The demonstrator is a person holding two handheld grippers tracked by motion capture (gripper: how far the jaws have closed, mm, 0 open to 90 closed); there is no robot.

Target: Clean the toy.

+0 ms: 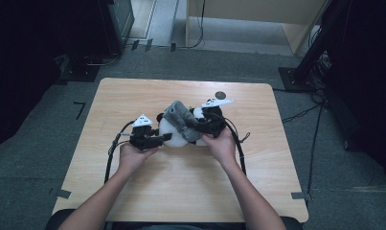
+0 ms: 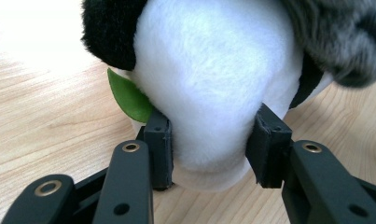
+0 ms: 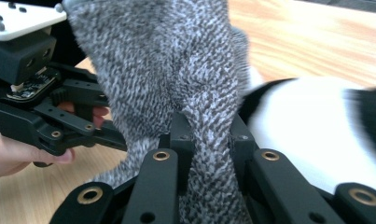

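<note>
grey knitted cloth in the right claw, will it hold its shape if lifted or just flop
The grey knitted cloth will probably flop: it bunches between the right claw pads and drapes over the panda plush. Its fuzzy knit looks grippy, so slipping seems unlikely. It is likely light, though it may drag on the plush held by the left claw.

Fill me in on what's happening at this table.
A person at a wooden table works a gripper in each hand on a plush panda. The left gripper is clamped on the toy's white body, pinning it on the tabletop. The right gripper is shut on a grey knitted cloth, perhaps a small garment, which lies draped over the panda. Whether it is going on or coming off can't be told.
</note>
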